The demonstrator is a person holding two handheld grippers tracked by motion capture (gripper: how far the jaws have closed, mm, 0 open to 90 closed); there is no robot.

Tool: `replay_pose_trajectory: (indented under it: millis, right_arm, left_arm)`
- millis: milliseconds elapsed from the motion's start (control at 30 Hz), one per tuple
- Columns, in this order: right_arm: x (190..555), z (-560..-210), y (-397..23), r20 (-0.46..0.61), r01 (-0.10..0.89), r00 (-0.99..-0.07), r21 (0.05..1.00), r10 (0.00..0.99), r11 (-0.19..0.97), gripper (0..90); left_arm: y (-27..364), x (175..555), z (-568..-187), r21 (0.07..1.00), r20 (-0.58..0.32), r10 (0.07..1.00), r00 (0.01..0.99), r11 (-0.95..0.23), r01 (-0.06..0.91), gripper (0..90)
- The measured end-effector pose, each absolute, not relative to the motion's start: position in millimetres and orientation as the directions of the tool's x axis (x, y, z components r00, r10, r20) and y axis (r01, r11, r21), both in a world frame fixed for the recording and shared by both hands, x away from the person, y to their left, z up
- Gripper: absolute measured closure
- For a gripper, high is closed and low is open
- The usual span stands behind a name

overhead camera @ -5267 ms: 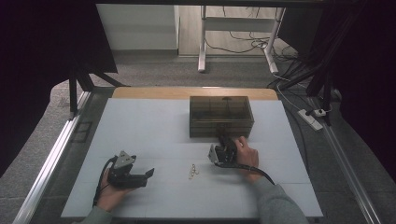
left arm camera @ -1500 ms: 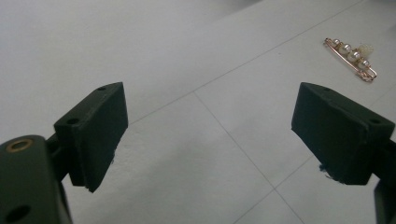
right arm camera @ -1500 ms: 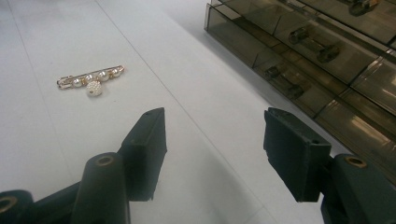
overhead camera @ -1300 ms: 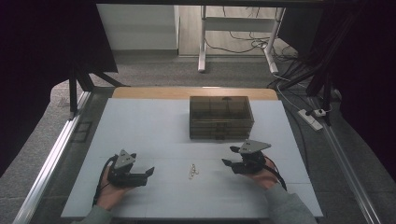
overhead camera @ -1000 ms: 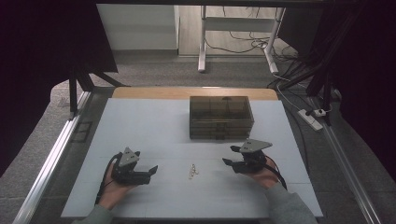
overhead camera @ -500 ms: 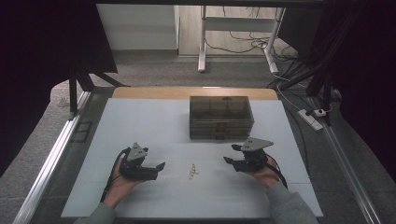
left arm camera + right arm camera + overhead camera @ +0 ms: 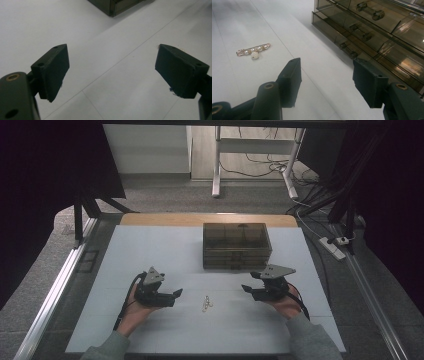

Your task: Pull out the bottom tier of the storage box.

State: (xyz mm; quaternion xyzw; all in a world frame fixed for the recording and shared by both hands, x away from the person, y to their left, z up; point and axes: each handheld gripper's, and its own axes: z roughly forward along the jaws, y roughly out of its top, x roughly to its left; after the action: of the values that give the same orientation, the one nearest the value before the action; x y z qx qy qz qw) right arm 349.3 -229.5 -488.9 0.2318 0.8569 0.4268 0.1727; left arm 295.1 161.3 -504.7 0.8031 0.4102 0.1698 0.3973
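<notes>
Both grippers (image 7: 176,293) (image 7: 246,289) spread empty; brooch (image 7: 206,303) lower centre between them; approach low, pinch its bar squarely.

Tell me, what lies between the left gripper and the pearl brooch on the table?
Nothing: in the high view, bare white table separates the left gripper from the pearl brooch.

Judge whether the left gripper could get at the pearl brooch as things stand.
Probably yes: the left gripper is open, and bare table lies between it and the brooch.
</notes>
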Motion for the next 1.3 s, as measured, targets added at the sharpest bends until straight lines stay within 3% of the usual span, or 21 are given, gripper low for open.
replay_pose_trajectory:
  millis: [1300]
  right_arm:
    - [360,-480,-252,-0.105,0.286,-0.776,0.820,0.622,0.496,39.1]
  left_arm:
    - [122,330,-487,0.771,-0.038,0.762,0.646,-0.389,0.504,13.5]
